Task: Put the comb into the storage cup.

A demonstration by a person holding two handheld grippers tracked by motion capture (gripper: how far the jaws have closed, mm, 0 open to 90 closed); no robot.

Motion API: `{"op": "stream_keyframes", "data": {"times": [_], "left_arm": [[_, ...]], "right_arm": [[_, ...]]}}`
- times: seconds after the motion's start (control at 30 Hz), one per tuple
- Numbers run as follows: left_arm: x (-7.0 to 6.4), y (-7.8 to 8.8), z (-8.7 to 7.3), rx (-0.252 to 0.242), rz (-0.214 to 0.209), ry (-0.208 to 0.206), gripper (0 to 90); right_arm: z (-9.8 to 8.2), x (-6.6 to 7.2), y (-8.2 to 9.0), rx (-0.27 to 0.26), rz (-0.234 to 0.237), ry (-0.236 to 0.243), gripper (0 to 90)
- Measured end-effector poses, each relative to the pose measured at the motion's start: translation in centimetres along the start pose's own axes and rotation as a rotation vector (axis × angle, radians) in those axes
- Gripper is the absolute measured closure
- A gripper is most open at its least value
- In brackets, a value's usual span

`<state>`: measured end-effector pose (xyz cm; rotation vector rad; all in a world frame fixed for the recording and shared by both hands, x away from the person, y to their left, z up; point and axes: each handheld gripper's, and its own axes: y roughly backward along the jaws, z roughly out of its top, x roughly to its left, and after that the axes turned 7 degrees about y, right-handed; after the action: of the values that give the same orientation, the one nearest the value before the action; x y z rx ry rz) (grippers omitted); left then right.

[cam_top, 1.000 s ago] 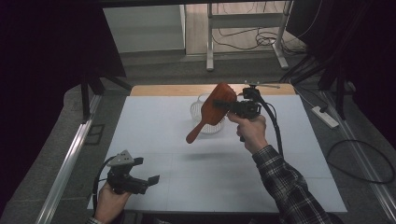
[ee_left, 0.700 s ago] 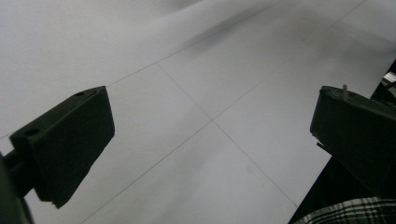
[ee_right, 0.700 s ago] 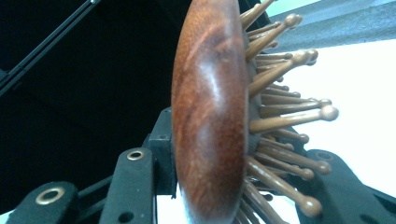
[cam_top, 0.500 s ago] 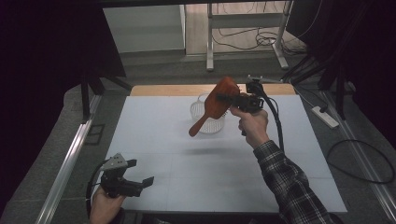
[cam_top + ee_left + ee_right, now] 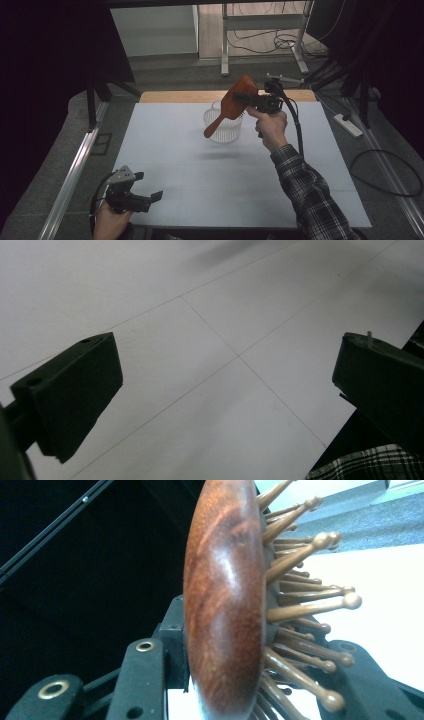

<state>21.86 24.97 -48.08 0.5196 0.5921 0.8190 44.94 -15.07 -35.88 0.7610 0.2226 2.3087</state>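
Observation:
A wooden hairbrush [image 5: 234, 103] with a reddish-brown back and wooden pins hangs in the air above a clear ribbed plastic cup [image 5: 223, 122] at the far middle of the table. My right gripper [image 5: 245, 97] is shut on the brush head, handle pointing down-left. In the right gripper view the brush [image 5: 225, 600] stands edge-on between the jaws, pins to the right. My left gripper [image 5: 150, 192] rests low at the near left corner, open, with bare table between its jaws [image 5: 227, 370].
The white table top [image 5: 240, 175] has a wooden strip along its far edge. A metal rail [image 5: 75, 175] runs along the left side. Cables and a power strip [image 5: 348, 125] lie on the floor at the right.
The right hand has carried the brush a little up and toward the far side, over the cup. The left hand has drawn back slightly toward the near edge.

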Motion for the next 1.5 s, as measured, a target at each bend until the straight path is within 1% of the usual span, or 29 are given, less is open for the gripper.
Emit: {"op": "stream_keyframes", "data": {"times": [0.27, 0.3, 0.63, 0.83, 0.9, 1.03, 1.17, 1.3, 1.5], "left_arm": [[0.0, 0.0, 0.0, 0.003, -0.007, 0.003, 0.0], [0.0, 0.0, 0.0, 0.004, -0.008, 0.004, 0.0], [0.1, 0.0, 0.0, 0.003, -0.012, 0.009, 0.0], [0.2, -0.1, 0.0, 0.005, -0.015, 0.012, 0.0], [0.2, -0.1, 0.0, 0.005, -0.015, 0.013, 0.0], [0.2, -0.1, 0.0, 0.004, -0.018, 0.014, 0.0], [0.2, -0.1, 0.0, 0.008, -0.021, 0.016, 0.0], [0.3, -0.1, 0.0, 0.007, -0.022, 0.02, 0.0], [0.3, -0.1, 0.0, 0.007, -0.024, 0.019, 0.0]], "right_arm": [[0.8, -0.2, -0.3, -0.01, -0.016, -0.003, 55.4], [1.0, -0.2, -0.4, -0.014, -0.025, -0.002, 55.3], [2.1, -0.6, -0.6, -0.037, -0.058, -0.005, 55.3], [2.6, -0.9, -0.9, -0.049, -0.089, 0.005, 55.4], [2.6, -1.0, -0.9, -0.05, -0.093, 0.005, 55.4], [2.6, -1.3, -1.3, -0.047, -0.12, 0.016, 55.3], [2.3, -1.5, -1.7, -0.037, -0.134, 0.019, 55.3], [2.0, -1.4, -2.2, -0.025, -0.157, 0.044, 55.3], [1.1, -1.5, -3.0, -0.01, -0.165, 0.049, 55.3]]}}
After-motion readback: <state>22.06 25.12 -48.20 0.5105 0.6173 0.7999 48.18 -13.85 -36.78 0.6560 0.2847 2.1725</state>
